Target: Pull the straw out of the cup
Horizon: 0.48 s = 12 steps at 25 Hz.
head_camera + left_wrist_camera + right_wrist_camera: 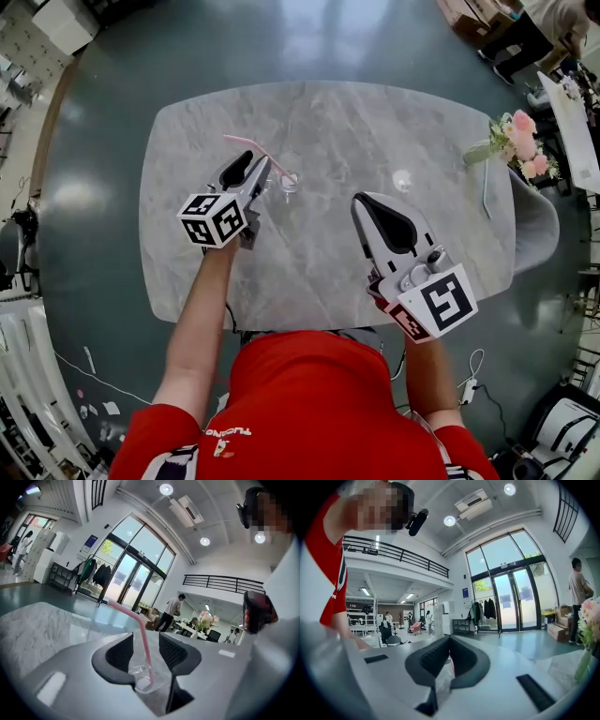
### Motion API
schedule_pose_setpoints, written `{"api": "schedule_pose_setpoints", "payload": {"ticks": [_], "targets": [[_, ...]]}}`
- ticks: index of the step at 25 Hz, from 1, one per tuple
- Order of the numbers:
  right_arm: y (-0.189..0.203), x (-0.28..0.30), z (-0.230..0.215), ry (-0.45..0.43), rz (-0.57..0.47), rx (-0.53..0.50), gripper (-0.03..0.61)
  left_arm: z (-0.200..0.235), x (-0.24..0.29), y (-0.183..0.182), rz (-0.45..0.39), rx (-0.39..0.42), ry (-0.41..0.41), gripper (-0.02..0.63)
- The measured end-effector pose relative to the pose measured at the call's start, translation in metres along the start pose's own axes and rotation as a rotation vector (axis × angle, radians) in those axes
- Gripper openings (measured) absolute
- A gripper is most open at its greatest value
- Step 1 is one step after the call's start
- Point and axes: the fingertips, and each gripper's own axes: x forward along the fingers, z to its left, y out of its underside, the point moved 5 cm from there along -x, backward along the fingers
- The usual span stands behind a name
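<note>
A small clear cup (289, 181) stands on the grey marble table (328, 122), with a pink bent straw (246, 142) leaning out of it to the left. My left gripper (262, 167) is at the cup, open. In the left gripper view the cup (140, 679) and straw (143, 634) sit between the two black pads (123, 652), and neither pad presses on them. My right gripper (361, 200) hovers to the right of the cup, apart from it. Its jaws meet at the tip (449, 641), shut and holding nothing.
A vase of pink flowers (516, 136) stands at the table's right edge, and a grey chair (536, 220) is beside it. The person's red shirt (309, 403) is at the near edge. A person (171, 613) stands far off in the room.
</note>
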Motion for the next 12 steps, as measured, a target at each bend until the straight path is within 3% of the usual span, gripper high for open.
{"api": "schedule_pose_setpoints", "payload": {"ticks": [12], "targets": [[0.012,-0.008,-0.017,0.055,0.028,0.028,0.002,0.012,0.023,0.008,0.012,-0.056,0.001,0.149]]}}
